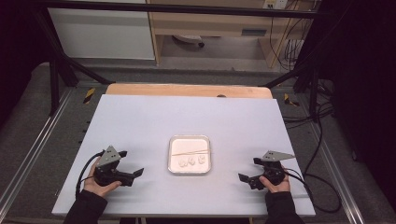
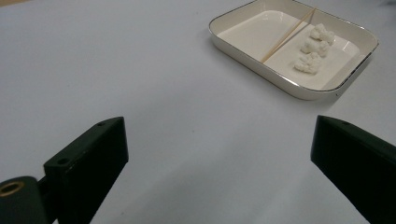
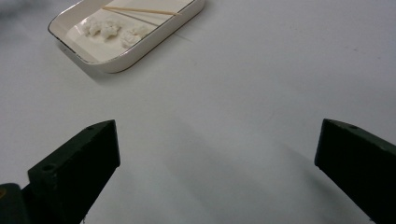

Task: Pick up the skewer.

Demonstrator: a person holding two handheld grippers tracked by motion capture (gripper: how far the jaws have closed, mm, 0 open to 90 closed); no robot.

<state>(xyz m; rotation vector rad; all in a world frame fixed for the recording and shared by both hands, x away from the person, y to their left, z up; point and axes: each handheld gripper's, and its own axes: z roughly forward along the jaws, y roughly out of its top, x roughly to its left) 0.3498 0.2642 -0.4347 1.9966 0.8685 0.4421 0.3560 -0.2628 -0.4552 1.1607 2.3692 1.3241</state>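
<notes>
Jaws gaping on both sides: left hand-held gripper point(image 1: 136, 176) and right hand-held gripper point(image 1: 243, 178) sit low on the bench point(image 1: 140, 121), nothing between them. Midway, a bit farther out, a white tray point(image 1: 206, 140) holds three crumbly white lumps point(image 1: 192, 161) and a thin wooden skewer point(image 1: 190, 152) lying across. I'd guess the skewer's light, stiff and snappable, so pinch mid-length. Loads of bare bench around; the tray's raised rim is the only obstacle.

Dark sleeves at 6 o'clock. Left tool point(image 1: 132, 173) and right tool point(image 1: 246, 178): black, grey three-cornered plates on top, black cables trailing, screw holes in the jaws.
</notes>
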